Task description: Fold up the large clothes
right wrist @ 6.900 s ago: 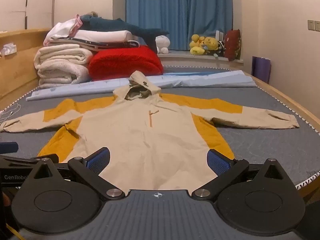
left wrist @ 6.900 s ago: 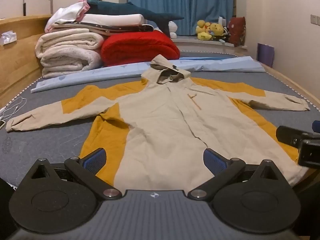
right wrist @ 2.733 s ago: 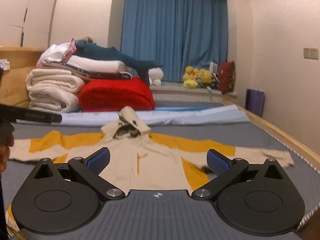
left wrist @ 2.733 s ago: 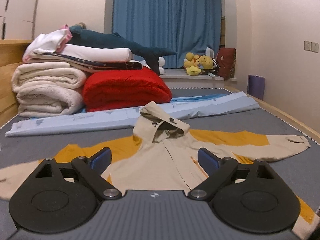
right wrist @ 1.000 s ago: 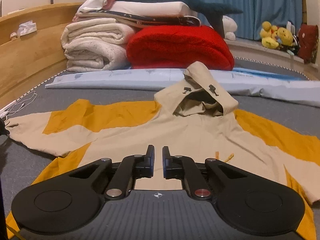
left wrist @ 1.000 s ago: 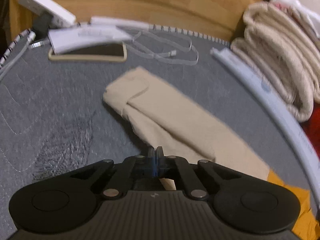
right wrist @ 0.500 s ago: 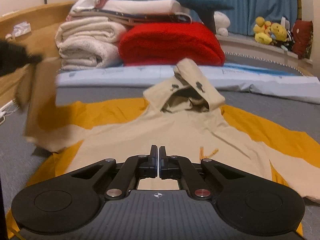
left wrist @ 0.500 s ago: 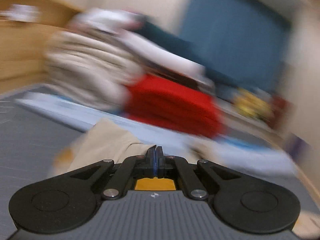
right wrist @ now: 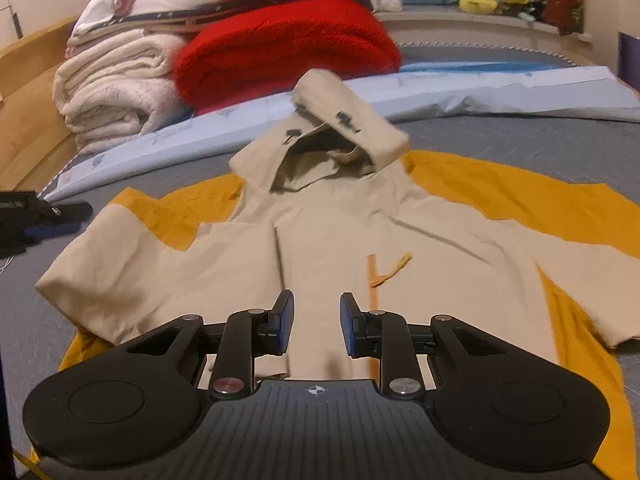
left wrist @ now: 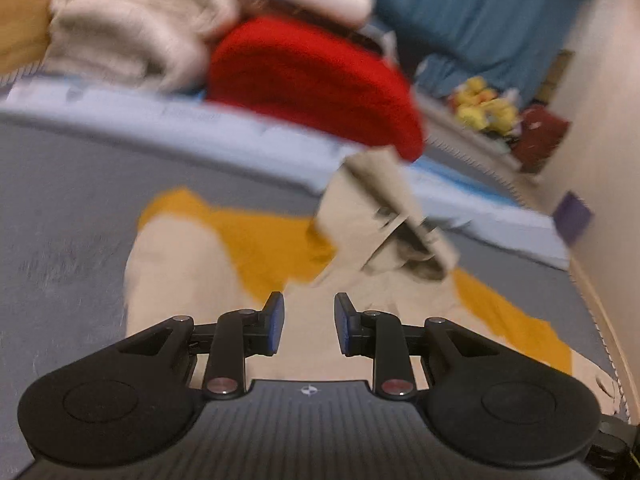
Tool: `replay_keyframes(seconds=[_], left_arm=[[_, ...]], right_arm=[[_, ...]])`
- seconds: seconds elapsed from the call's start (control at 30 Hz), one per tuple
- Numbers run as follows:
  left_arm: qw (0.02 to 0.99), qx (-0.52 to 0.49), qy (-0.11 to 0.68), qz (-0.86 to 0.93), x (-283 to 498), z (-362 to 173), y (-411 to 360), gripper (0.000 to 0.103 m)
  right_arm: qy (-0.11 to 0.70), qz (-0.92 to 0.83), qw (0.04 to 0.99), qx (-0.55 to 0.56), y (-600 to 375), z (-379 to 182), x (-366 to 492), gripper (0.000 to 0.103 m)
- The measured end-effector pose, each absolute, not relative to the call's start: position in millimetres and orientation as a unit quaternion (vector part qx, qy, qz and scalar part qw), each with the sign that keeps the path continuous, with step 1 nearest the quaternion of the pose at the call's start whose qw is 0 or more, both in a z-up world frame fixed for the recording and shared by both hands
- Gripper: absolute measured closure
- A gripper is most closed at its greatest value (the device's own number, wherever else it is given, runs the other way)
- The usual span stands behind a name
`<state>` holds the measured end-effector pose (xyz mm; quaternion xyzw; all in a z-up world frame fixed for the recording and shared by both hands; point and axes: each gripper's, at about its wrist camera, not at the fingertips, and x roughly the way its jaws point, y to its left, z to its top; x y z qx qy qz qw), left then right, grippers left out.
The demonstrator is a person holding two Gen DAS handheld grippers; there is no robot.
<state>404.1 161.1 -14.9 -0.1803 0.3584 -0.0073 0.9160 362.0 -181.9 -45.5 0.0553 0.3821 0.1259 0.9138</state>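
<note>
Hooded jacket [right wrist: 332, 240] lying front-up on the grey bed [right wrist: 520, 140], hood [right wrist: 340, 120] at the far end towards the red blanket [right wrist: 288, 52] and the stack of folded towels [right wrist: 116, 92]. The left sleeve [right wrist: 160, 264] lies folded inward across the chest, its cuff end near the centre line; the right sleeve [right wrist: 560, 208] lies spread out to the right, not yet folded.

Left gripper [left wrist: 309, 323]: jaws have just been opening, now partly spread with nothing between the pads, poised above the folded sleeve. Right gripper [right wrist: 316, 322]: jaws likewise just opened, partly spread and empty, above the chest beside the orange zip pull [right wrist: 394, 266].

Step in hand, as judged: release after the first sleeve fold. The next move probably calls for the right gripper to travel out to the right cuff, pinch it, and carry it inward over the chest to mirror the left side, keeping the cloth flat so the first fold is not dragged.
</note>
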Motion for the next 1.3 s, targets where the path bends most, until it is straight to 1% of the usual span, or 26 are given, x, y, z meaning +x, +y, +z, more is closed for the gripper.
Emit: replay_keyframes(seconds=[0.07,0.1,0.17,0.2,0.27,0.33,0.37,0.4,0.43,0.47,0.53,0.7,0.8,0.87,0.9,0.93,0.97,1.0,1.03,1.1,1.17,1.23,1.3], left_arm=[[0.879,-0.229,0.418,-0.028,419.3,-34.6,167.9,0.074],[0.859,-0.249,0.446,-0.038,424.7,-44.7,169.6,0.068],[0.829,-0.260,0.495,-0.018,436.2,-66.5,172.1,0.061],[0.821,-0.256,0.511,0.000,439.6,-76.6,172.9,0.061],[0.806,-0.261,0.531,0.012,447.5,-91.1,173.3,0.061],[0.788,-0.289,0.544,0.010,453.7,-103.8,173.3,0.061],[0.783,-0.297,0.546,0.013,455.8,-108.1,175.6,0.063],[0.783,-0.300,0.544,0.015,457.8,-109.0,175.3,0.079],[0.788,-0.297,0.539,0.007,456.9,-107.5,172.2,0.090],[0.796,-0.292,0.530,-0.005,455.9,-103.2,169.2,0.095],[0.815,-0.290,0.499,-0.045,449.6,-88.0,156.7,0.099],[0.844,-0.298,0.402,-0.195,451.5,-43.9,136.3,0.100],[0.841,-0.300,0.373,-0.254,448.2,-33.2,127.6,0.100],[0.839,-0.298,0.368,-0.270,446.3,-31.1,123.9,0.099],[0.837,-0.298,0.367,-0.274,443.9,-31.7,125.8,0.097],[0.838,-0.300,0.364,-0.275,444.1,-30.7,127.3,0.097],[0.840,-0.302,0.357,-0.275,444.1,-28.9,131.2,0.095],[0.843,-0.306,0.349,-0.273,440.2,-26.7,137.2,0.090],[0.848,-0.313,0.334,-0.267,439.0,-23.3,145.7,0.089],[0.867,-0.319,0.303,-0.235,438.3,-17.2,162.8,0.089],[0.896,-0.300,0.275,-0.177,435.6,-7.9,180.7,0.088],[0.924,-0.258,0.267,-0.095,434.8,-4.9,194.4,0.088],[0.933,-0.228,0.277,-0.039,435.2,-6.9,204.5,0.088]], right_arm=[[0.388,0.142,0.909,0.049,-174.2,-48.3,365.2,0.077],[0.389,0.150,0.908,0.044,-168.9,-50.1,365.6,0.077],[0.390,0.167,0.905,0.033,-159.8,-52.0,368.2,0.077],[0.391,0.179,0.903,0.022,-153.3,-54.0,368.1,0.076],[0.390,0.198,0.899,0.000,-142.6,-54.9,367.2,0.072],[0.384,0.214,0.898,-0.026,-131.9,-56.4,364.8,0.062],[0.382,0.223,0.896,-0.038,-126.7,-57.3,363.0,0.060],[0.379,0.236,0.893,-0.051,-120.9,-58.3,361.0,0.059],[0.377,0.245,0.891,-0.062,-117.0,-58.6,359.1,0.056],[0.374,0.254,0.889,-0.074,-112.2,-59.0,357.4,0.054],[0.369,0.269,0.884,-0.100,-103.2,-60.7,353.4,0.045],[0.351,0.286,0.874,-0.177,-84.1,-66.8,343.0,0.042],[0.336,0.281,0.874,-0.210,-79.1,-69.0,338.5,0.042],[0.327,0.262,0.878,-0.231,-78.1,-71.1,337.7,0.044],[0.321,0.250,0.881,-0.242,-78.4,-71.9,338.2,0.051],[0.316,0.238,0.886,-0.242,-79.9,-71.1,339.6,0.071],[0.317,0.229,0.891,-0.233,-83.9,-69.2,342.6,0.079],[0.317,0.217,0.899,-0.209,-90.3,-64.1,346.5,0.086],[0.315,0.210,0.909,-0.176,-98.7,-57.6,350.1,0.088],[0.303,0.190,0.930,-0.084,-123.9,-38.3,359.1,0.089],[0.274,0.161,0.948,-0.010,-150.0,-21.0,363.3,0.089],[0.246,0.123,0.960,0.051,-177.0,-10.4,367.0,0.089],[0.241,0.076,0.961,0.107,-206.5,-7.6,374.5,0.089]])
